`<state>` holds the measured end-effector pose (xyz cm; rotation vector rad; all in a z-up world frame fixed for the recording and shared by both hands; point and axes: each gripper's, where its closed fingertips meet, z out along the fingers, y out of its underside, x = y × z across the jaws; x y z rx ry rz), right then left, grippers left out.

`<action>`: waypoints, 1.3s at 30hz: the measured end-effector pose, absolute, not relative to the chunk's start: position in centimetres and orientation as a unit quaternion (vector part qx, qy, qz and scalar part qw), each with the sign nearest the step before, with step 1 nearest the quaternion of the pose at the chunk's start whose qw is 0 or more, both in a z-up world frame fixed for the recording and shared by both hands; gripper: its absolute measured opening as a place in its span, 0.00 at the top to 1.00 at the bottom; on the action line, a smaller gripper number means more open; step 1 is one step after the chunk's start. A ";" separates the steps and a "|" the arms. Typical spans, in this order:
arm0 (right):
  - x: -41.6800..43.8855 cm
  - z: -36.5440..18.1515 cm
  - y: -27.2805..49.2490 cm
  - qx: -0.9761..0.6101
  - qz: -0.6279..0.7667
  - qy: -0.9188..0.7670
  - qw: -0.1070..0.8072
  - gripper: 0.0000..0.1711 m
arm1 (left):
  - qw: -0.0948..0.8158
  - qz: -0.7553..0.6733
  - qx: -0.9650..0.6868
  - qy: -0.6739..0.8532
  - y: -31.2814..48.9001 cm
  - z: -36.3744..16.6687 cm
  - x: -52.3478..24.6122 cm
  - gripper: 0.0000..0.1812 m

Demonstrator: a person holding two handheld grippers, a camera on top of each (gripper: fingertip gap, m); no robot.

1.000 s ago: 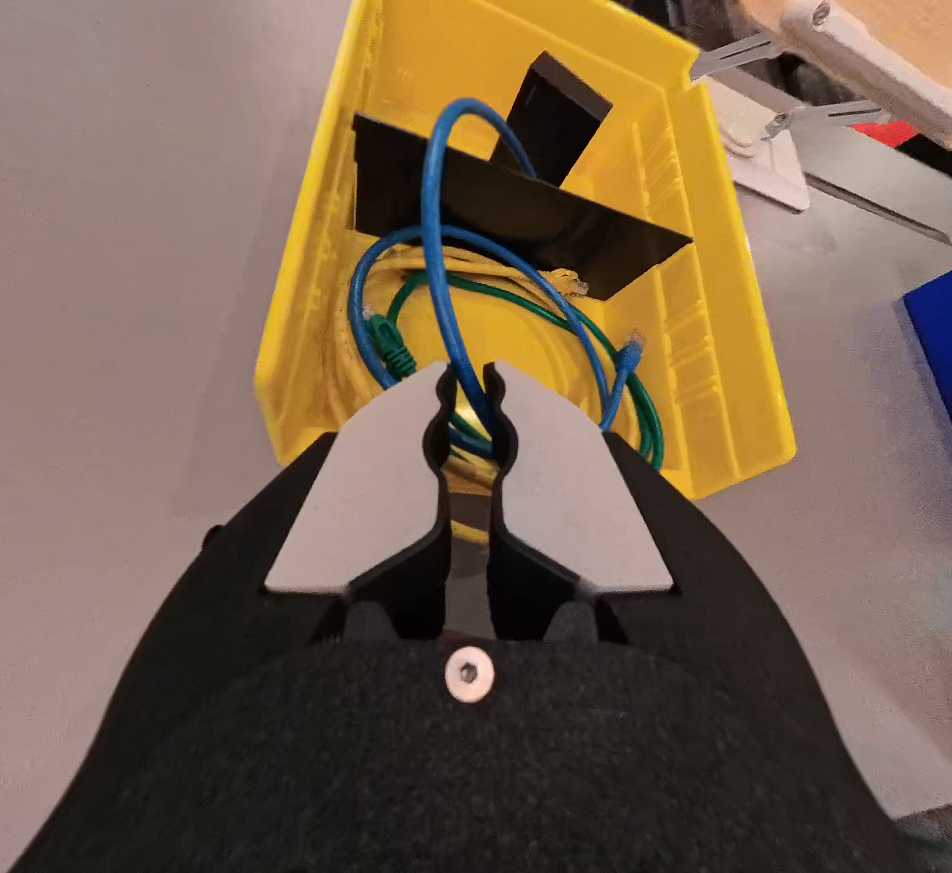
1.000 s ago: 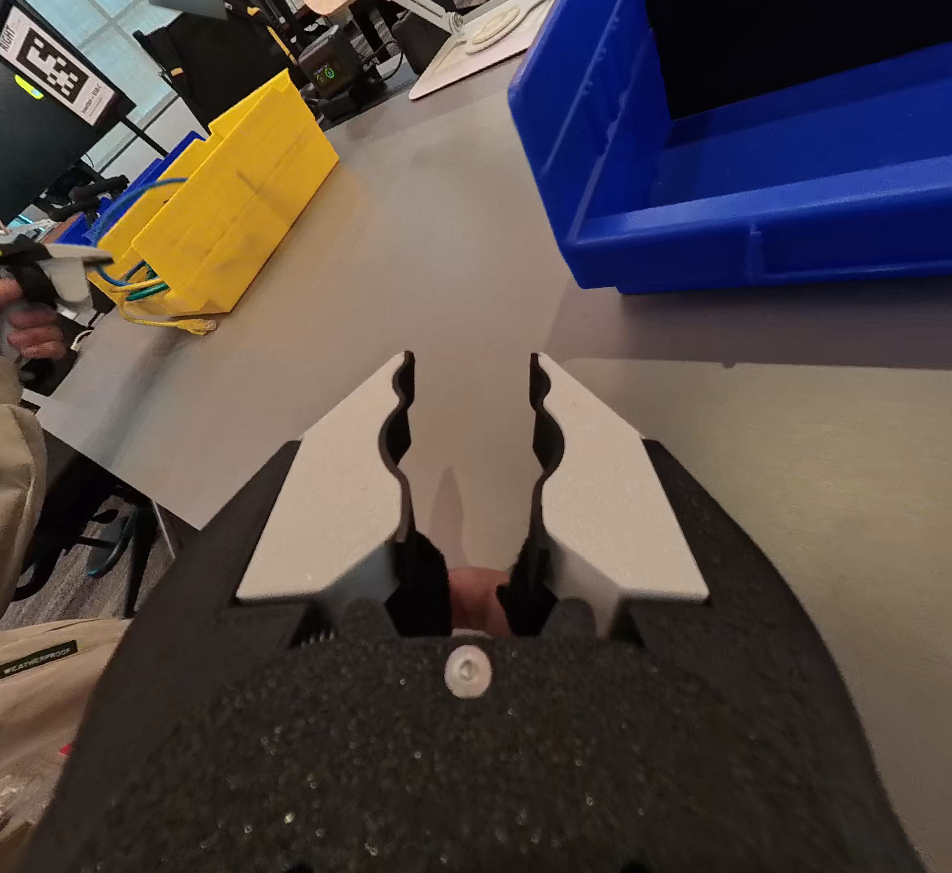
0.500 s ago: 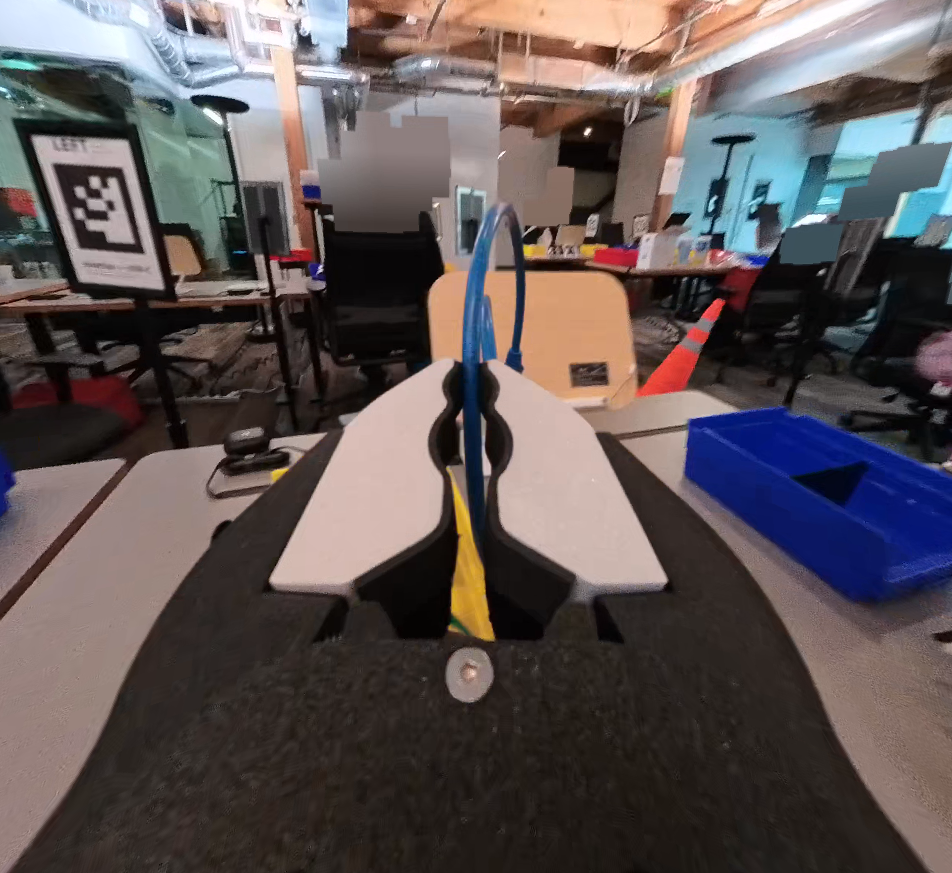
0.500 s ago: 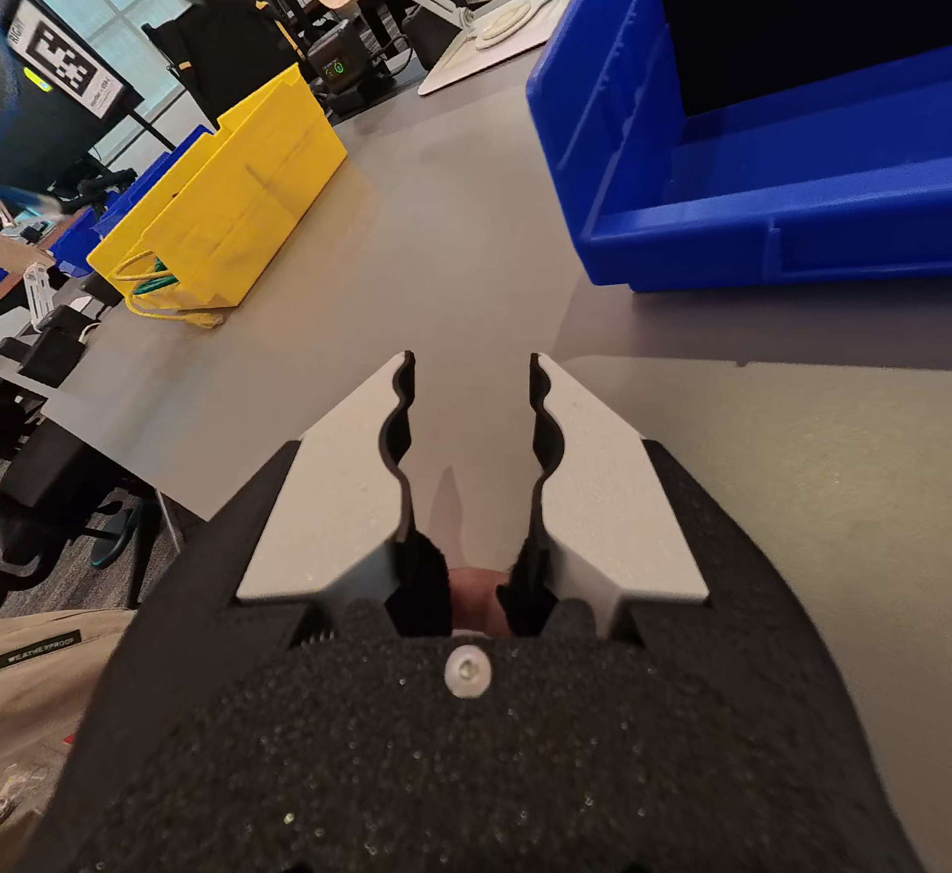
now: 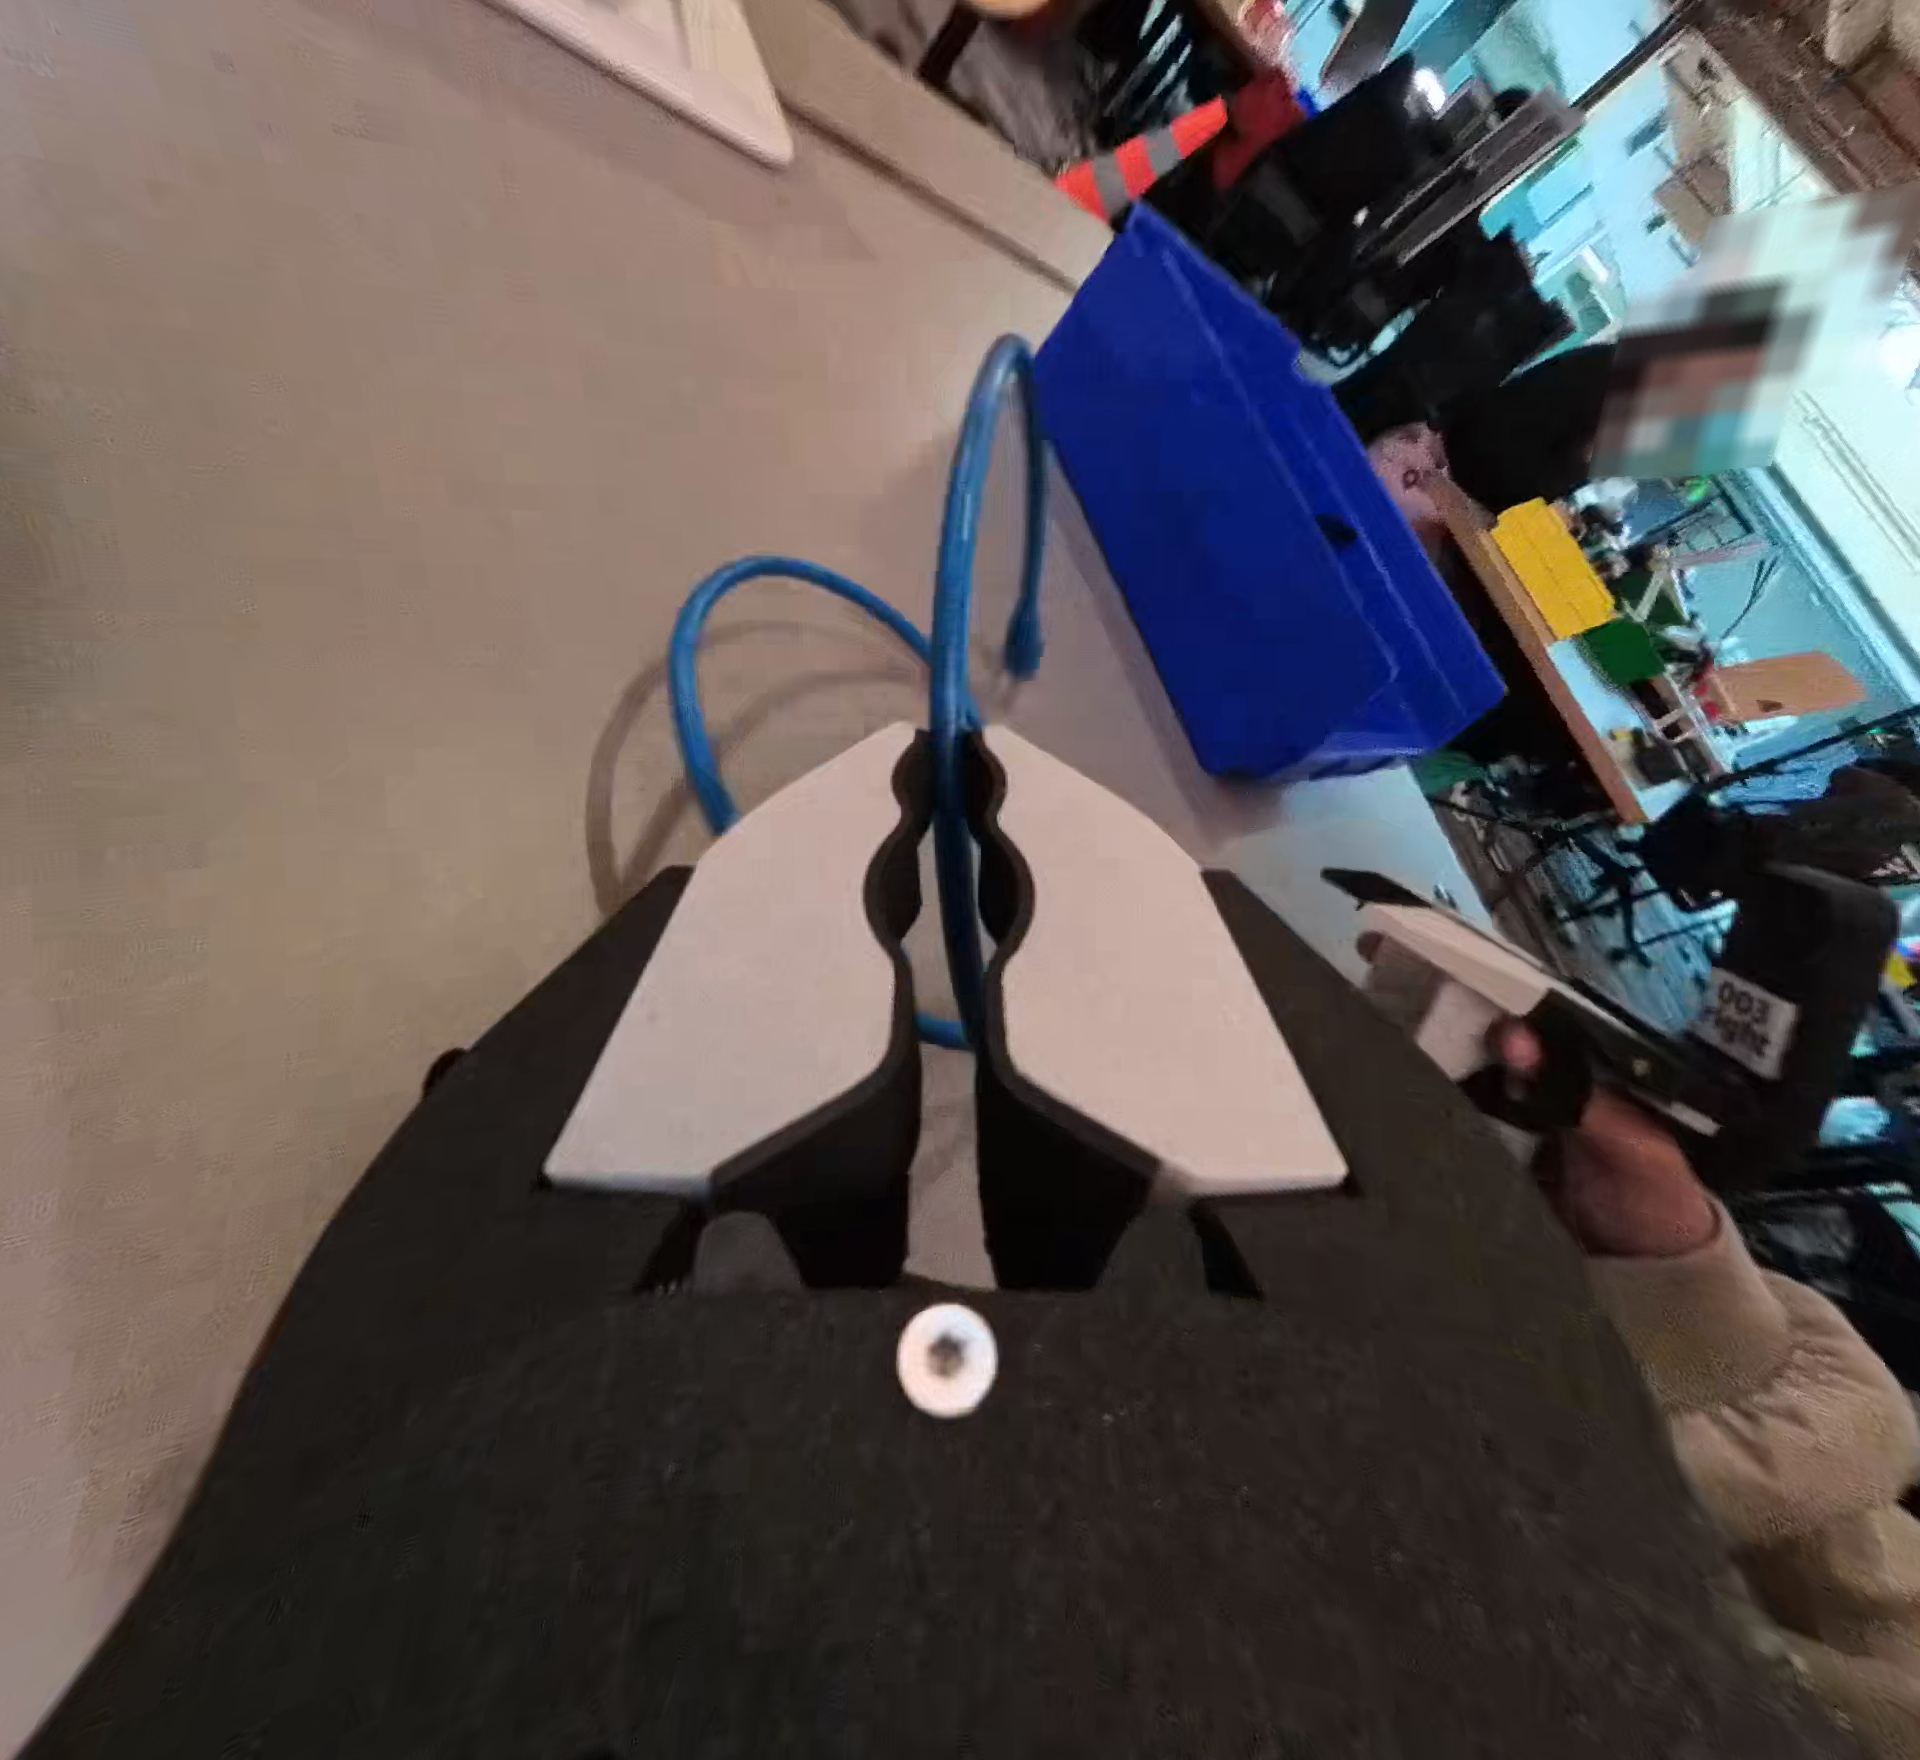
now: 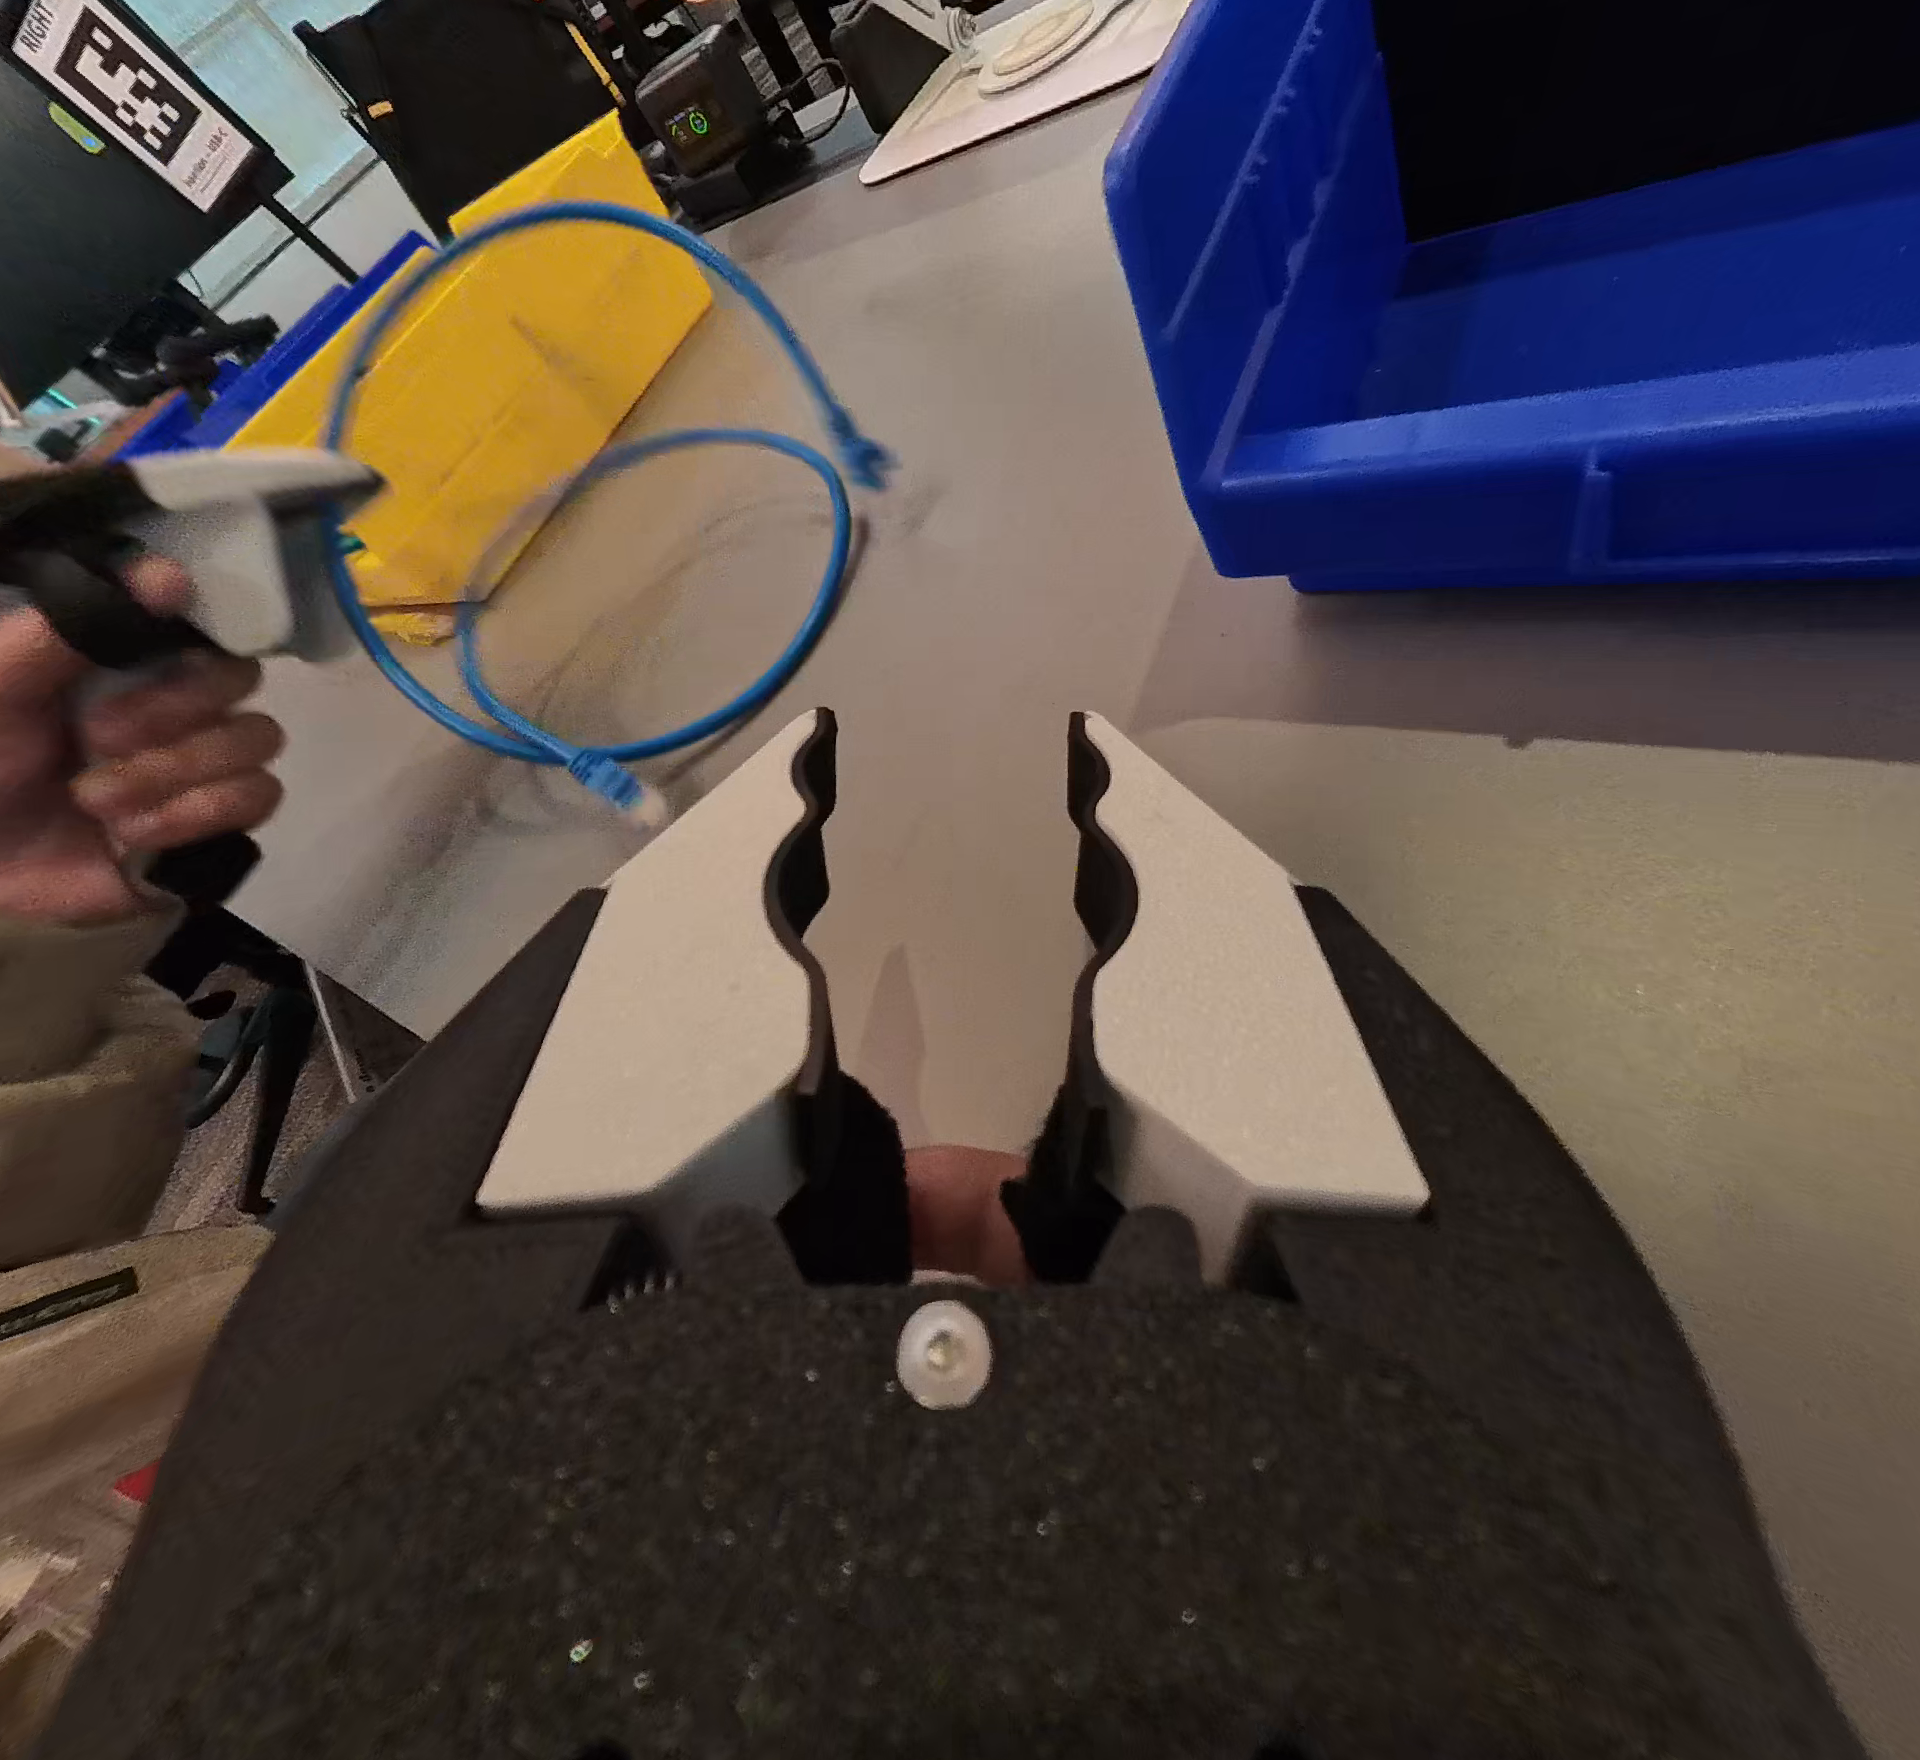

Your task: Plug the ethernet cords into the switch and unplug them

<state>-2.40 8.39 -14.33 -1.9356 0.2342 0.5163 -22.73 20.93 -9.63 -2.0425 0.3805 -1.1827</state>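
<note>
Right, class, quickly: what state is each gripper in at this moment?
Left gripper: closed on the blue ethernet cord, held above the table.
Right gripper: open, holding nothing.

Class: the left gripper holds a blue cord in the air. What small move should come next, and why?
Probably bring the open right gripper to the nearest plug: the left gripper pinches the blue cord mid-length, so both plugs dangle free.
</note>
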 end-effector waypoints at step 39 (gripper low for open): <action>-2.9 -14.7 8.5 -0.818 0.219 0.090 0.525 0.74 | 0.342 -0.441 -0.813 -0.165 31.7 -12.2 -47.9 0.74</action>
